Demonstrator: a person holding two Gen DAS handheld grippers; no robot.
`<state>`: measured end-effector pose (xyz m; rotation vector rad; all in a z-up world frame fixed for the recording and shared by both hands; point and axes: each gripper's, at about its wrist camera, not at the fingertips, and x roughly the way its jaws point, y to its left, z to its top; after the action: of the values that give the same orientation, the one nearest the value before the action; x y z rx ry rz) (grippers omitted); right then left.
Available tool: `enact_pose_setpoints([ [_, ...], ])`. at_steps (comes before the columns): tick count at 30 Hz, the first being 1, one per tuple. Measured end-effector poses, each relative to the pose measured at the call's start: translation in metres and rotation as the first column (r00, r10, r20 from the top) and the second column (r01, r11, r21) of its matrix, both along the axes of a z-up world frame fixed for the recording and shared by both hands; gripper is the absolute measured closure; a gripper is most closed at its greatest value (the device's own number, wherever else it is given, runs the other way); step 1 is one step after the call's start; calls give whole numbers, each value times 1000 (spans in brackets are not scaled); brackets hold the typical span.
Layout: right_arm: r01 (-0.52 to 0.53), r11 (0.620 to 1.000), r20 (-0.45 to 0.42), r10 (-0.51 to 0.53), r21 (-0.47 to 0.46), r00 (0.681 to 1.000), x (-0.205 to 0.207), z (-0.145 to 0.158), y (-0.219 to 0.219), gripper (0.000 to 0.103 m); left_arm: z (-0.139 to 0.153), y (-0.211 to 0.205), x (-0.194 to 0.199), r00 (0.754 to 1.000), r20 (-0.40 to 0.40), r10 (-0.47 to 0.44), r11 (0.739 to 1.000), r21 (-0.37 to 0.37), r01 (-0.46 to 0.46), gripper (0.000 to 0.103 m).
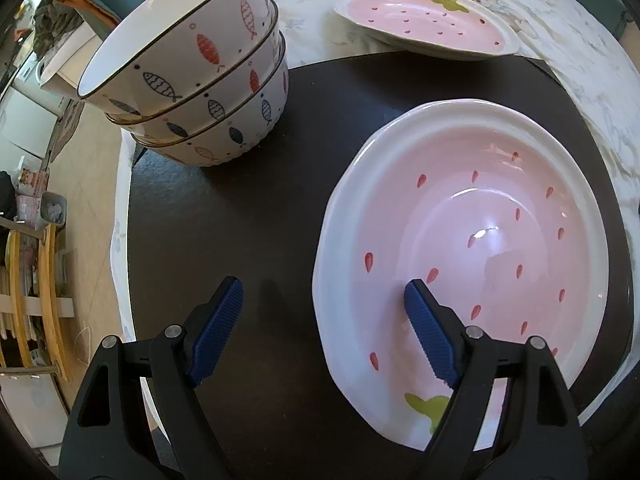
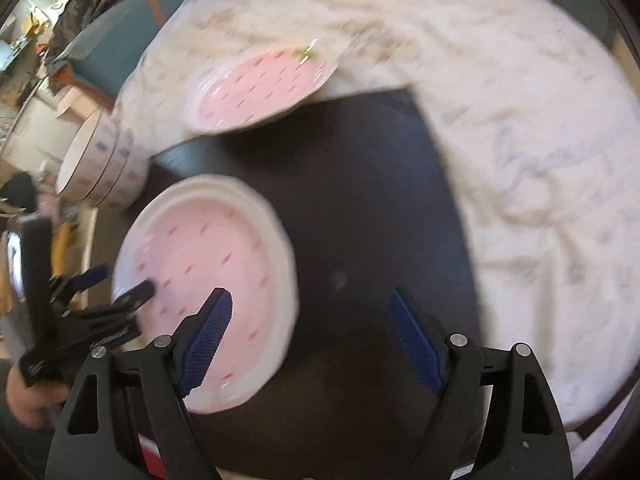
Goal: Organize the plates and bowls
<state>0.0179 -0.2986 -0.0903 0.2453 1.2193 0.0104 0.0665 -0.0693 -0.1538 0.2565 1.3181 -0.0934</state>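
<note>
Both claws stand released: the left claw (image 1: 323, 294) straddles the near plate's (image 1: 460, 248) rim, the right claw (image 2: 310, 300) grasps nothing. The near plate looks freshly set on the dark mat (image 1: 248, 200). Your next move is likely to fetch the far plate (image 1: 424, 24) and stack it squarely.

A table (image 1: 580, 52) under a pale marbled cloth (image 2: 520, 128) carries a dark mat (image 1: 248, 216). On the mat: 3 stacked bowls (image 1: 192, 76) and a pink plate (image 1: 460, 264). A 2nd pink plate (image 1: 428, 20) straddles mat and cloth.

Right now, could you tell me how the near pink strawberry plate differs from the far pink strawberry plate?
The near pink strawberry plate sits wholly on the black mat; the far pink strawberry plate rests mostly on the pale cloth. The near one's green leaf faces the camera, the far one's faces away. Both share white rims and red seed marks.
</note>
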Motion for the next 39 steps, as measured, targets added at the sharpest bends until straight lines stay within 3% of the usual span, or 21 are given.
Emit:
enact_pose_setpoints([
  [2,52,999,15,-52,0,999,0,-2,-11,20,3,0,-1,1000,14,5,1000,-4,-5,22],
  [6,97,985,-13,-96,146,995,4,-19,-22,20,18,6,-4,999,50,14,999,-44,-12,22],
  [11,19,980,-39,-11,197,999,8,-33,3,21,35,16,-1,996,69,51,996,-77,-46,22],
  [15,-110,972,-28,118,207,993,10,-33,34,24,38,17,1,995,75,67,994,-97,-60,22],
  [17,-151,970,-25,158,192,987,9,-33,43,25,41,17,1,994,82,68,994,-93,-60,22],
  [20,-105,989,-8,106,106,994,8,-27,36,24,43,17,1,993,98,73,994,-87,-64,22],
  [22,-69,992,2,69,104,998,7,-23,28,23,45,18,0,992,104,75,994,-87,-66,22],
  [24,-54,992,9,54,118,999,6,-22,22,12,48,19,-2,991,111,77,994,-91,-67,22],
  [25,-47,992,20,45,116,999,4,-21,21,0,49,20,-2,990,116,78,993,-92,-67,22],
  [31,-30,995,111,19,98,994,-8,-5,22,0,68,26,-13,977,184,105,990,-107,-87,22],
  [36,-32,999,175,28,15,984,-26,7,24,0,92,31,-26,955,275,113,988,-130,-79,22],
  [39,-27,999,187,20,38,982,-37,10,24,0,100,34,-32,947,298,116,987,-137,-78,22],
])
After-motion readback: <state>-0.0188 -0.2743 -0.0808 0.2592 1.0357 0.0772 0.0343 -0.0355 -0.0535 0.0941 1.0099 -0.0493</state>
